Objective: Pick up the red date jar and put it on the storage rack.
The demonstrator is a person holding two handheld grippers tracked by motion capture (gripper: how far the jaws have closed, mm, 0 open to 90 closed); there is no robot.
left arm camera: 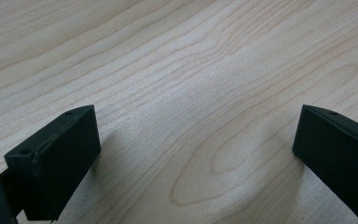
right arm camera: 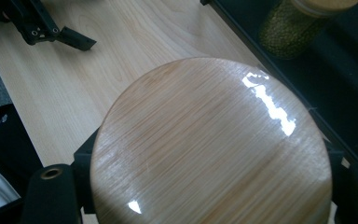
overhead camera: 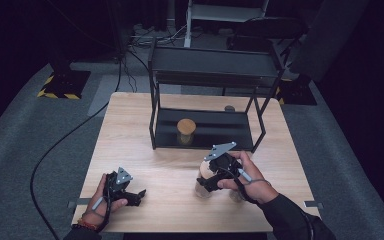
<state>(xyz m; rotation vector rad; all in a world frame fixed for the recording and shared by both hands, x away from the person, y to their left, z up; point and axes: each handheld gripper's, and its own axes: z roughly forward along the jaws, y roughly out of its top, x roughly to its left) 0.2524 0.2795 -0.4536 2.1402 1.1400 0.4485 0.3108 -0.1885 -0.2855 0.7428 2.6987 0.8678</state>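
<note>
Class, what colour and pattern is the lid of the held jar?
Pale tan lid with fine straight wood grain, clearest in the right gripper view.

The jar (overhead camera: 203,184) stands upright on the wooden table's near right part, in front of the black shelf rack. Its clear body shows pale below the gripper. A round, glossy bamboo lid (right arm camera: 212,144) with fine straight grain caps it, seated flat and catching bright glints of light.
</note>
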